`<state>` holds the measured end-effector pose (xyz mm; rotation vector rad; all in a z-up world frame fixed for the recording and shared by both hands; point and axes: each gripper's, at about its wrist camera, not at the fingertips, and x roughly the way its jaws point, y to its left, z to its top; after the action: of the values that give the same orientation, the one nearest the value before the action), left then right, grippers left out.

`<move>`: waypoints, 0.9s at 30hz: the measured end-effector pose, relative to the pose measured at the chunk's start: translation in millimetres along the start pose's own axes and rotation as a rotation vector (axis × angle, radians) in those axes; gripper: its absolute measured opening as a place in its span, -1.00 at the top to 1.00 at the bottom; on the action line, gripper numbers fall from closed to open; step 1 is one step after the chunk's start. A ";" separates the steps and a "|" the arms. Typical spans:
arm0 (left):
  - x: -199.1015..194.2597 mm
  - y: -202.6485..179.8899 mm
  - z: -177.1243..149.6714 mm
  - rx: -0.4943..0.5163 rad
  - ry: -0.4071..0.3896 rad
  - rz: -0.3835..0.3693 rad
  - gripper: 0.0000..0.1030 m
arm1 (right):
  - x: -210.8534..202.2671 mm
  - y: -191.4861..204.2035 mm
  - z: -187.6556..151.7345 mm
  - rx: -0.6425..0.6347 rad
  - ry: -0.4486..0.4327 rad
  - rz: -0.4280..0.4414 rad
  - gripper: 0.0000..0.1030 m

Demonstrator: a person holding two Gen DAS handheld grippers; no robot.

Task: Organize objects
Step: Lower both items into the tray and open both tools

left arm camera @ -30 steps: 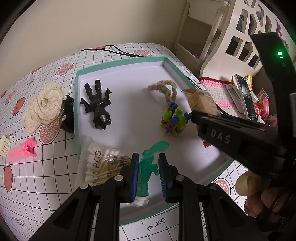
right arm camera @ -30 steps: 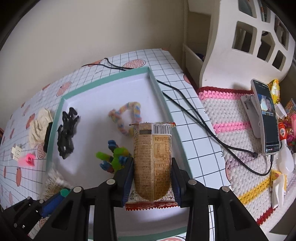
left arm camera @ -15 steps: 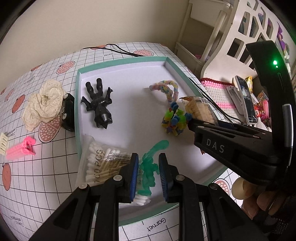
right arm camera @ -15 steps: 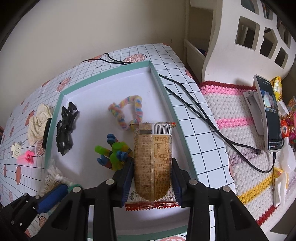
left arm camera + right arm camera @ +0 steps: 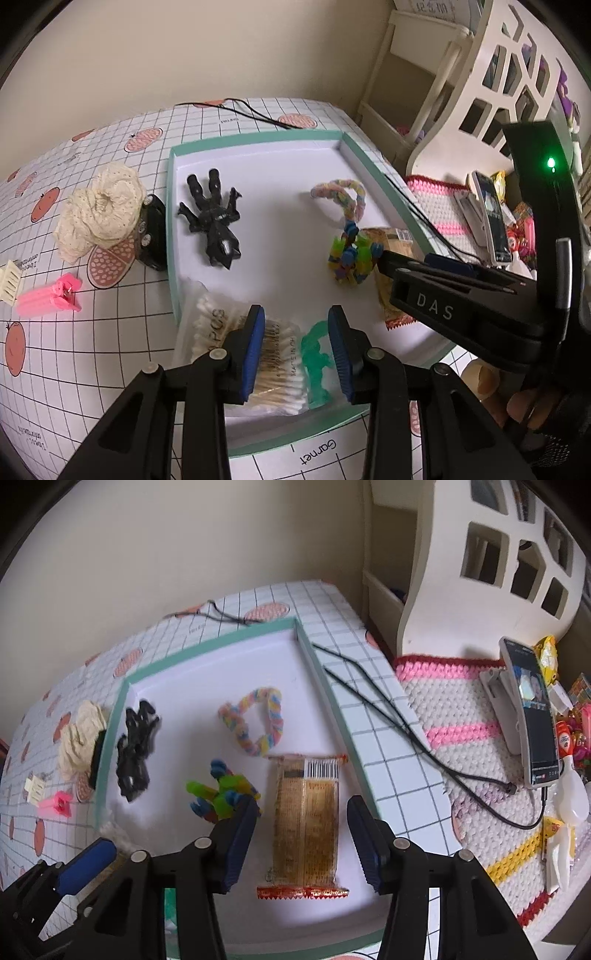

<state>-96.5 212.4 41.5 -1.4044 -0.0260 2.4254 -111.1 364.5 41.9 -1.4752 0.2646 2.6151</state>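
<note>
Left gripper (image 5: 297,350) opening above the near end of the teal-rimmed tray (image 5: 258,138); green toy figure (image 5: 316,363) between the blue pads (image 5: 255,350) but no longer pinched, with a clear gap on either side. Clamped tight on it a second ago; now released and lying on the white tray floor, partly across the bag of cotton swabs (image 5: 236,343) at the tray's near left corner.

Right gripper (image 5: 301,843) likewise opening: snack bar packet (image 5: 306,819) lying flat in the tray just inside the right rim, between the pads and touched by neither. Squeezed and lifted a second ago, barcode end tipped up; now let go and resting lengthwise, barcode end away from the camera, red crimped seam nearest.

Elsewhere in the tray, unchanged in place: black action figure (image 5: 214,218) near the left wall, pastel braided loop (image 5: 341,192) toward the far right, multicoloured block toy (image 5: 351,258) just beside the snack bar packet.

Outside the tray on the gridded tablecloth (image 5: 92,350), as before: cream scrunchie (image 5: 99,210), a small black object (image 5: 151,236) touching the tray's left wall, pink hair clip (image 5: 51,299) and a cream comb clip (image 5: 9,282) at the left edge.

Phone (image 5: 532,716) propped on a stand over the crocheted mat (image 5: 461,701) to the right.
</note>
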 end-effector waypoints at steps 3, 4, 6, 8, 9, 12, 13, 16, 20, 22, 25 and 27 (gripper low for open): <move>-6.6 4.6 2.2 -0.015 -0.032 -0.014 0.28 | -2.1 -1.1 0.8 0.013 -0.014 0.017 -0.31; -9.1 6.2 3.0 -0.022 -0.044 -0.020 0.26 | -2.2 -0.2 0.9 0.010 -0.014 0.016 -0.31; -14.0 8.7 4.2 -0.034 -0.068 -0.029 0.17 | -1.5 1.1 0.8 0.004 -0.013 0.013 -0.38; -19.4 11.0 5.5 -0.043 -0.099 -0.027 0.14 | -0.7 1.4 0.9 0.004 -0.011 0.017 -0.43; -21.6 12.2 6.4 -0.050 -0.113 -0.027 0.13 | -0.5 0.8 0.8 0.004 -0.012 0.017 -0.45; -25.4 17.6 8.4 -0.076 -0.136 -0.028 0.05 | -0.4 0.9 0.6 0.004 -0.012 0.018 -0.54; -26.6 20.2 8.9 -0.085 -0.142 -0.027 -0.01 | -0.2 1.5 0.5 0.002 -0.012 0.019 -0.56; -29.1 28.1 9.9 -0.112 -0.155 -0.008 -0.08 | 0.1 3.7 0.1 -0.005 -0.012 0.016 -0.64; -30.5 37.5 10.1 -0.145 -0.160 0.032 -0.18 | 1.0 6.0 -0.6 -0.006 -0.011 0.020 -0.81; -30.8 43.2 10.1 -0.157 -0.158 0.063 -0.26 | 1.5 7.7 -1.0 -0.009 -0.011 0.022 -0.97; -30.4 54.2 8.5 -0.183 -0.151 0.103 -0.29 | 2.2 11.2 -1.0 -0.018 -0.011 0.026 -1.00; -29.6 62.4 6.8 -0.204 -0.144 0.124 -0.30 | 2.6 14.1 -1.1 -0.024 -0.010 0.029 -1.00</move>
<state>-106.1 145.8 58.5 -1.3466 -0.2343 2.6871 -114.3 350.6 40.4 -1.4766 0.2572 2.6567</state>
